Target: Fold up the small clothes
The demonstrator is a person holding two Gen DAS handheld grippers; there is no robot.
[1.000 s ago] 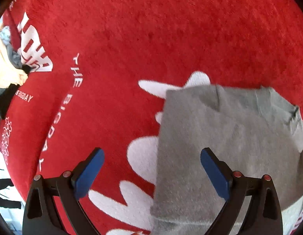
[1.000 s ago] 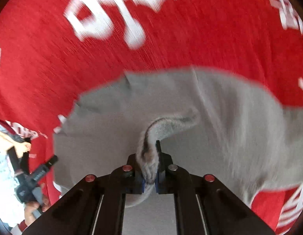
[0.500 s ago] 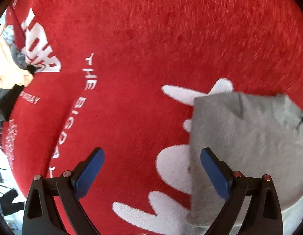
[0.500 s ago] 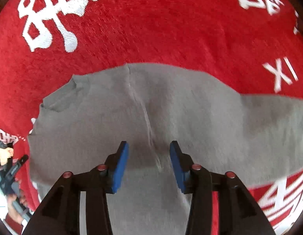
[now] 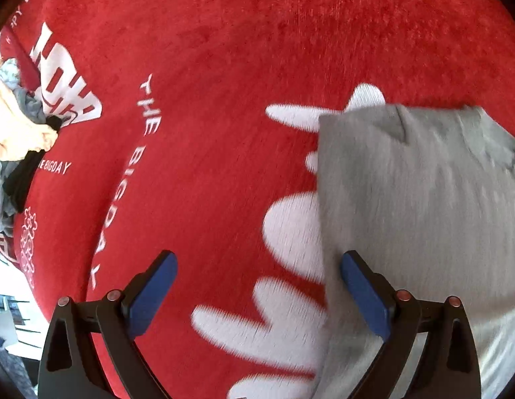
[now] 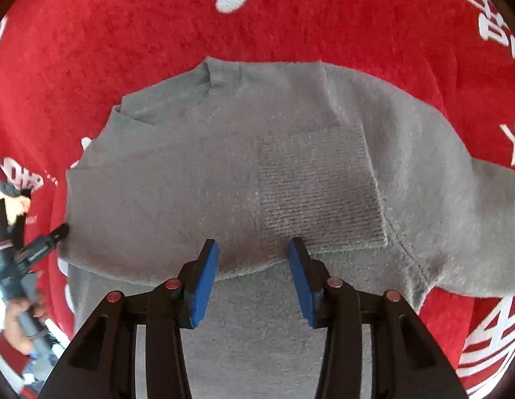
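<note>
Left wrist view looks down on a red cloth (image 5: pixel 224 66) with white print that covers the whole surface; off its far left edge lies a heap of clothes (image 5: pixel 14 139) in yellow, grey and black, and below that a pale strip of room, too blurred to read. The left gripper (image 5: pixel 257 289) stands wide open over bare cloth, its right finger (image 5: pixel 364 296) just over the left edge of the grey top (image 5: pixel 424 216), nothing between the pads. Right wrist view alone shows the top's folded state: a sleeve with a ribbed cuff (image 6: pixel 320 193) lies across the body, straight ahead of the right gripper (image 6: pixel 254 282), whose jaws have just been opening and now stand partly open above the fabric, gripping nothing. It also shows, at far left, a hand (image 6: pixel 18 316) holding the other tool at the top's edge
</note>
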